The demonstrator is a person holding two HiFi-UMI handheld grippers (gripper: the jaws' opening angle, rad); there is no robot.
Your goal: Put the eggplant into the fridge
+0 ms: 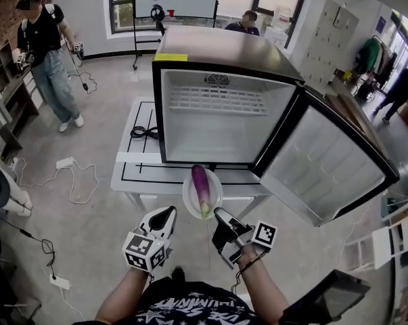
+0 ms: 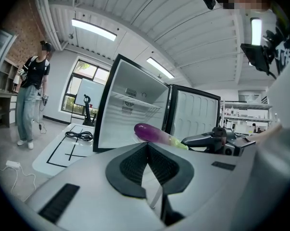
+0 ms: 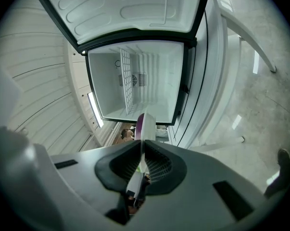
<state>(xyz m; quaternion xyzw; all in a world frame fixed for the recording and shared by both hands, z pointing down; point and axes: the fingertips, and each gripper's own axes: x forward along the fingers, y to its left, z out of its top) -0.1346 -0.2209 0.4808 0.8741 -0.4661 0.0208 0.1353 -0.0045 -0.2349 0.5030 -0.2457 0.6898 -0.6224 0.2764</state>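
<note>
Grey floor (image 1: 102,87) all round, white table (image 1: 132,171) carrying the mini fridge (image 1: 224,53), its door (image 1: 325,161) swung wide to the right. The eggplant (image 1: 201,187) lies on a white plate (image 1: 189,198) just before the open cavity. The right gripper (image 1: 219,215) pinches the plate's near rim. The left gripper (image 1: 170,212) is alongside, jaws pressed together, empty. A black cable (image 1: 144,133) is coiled on the table left of the fridge.

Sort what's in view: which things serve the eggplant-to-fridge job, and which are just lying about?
In the job:
eggplant; white plate under it; right gripper, shut on the plate's rim; open fridge.

Lying about:
black cable on the table; power strip on the floor; left gripper, shut and empty.
</note>
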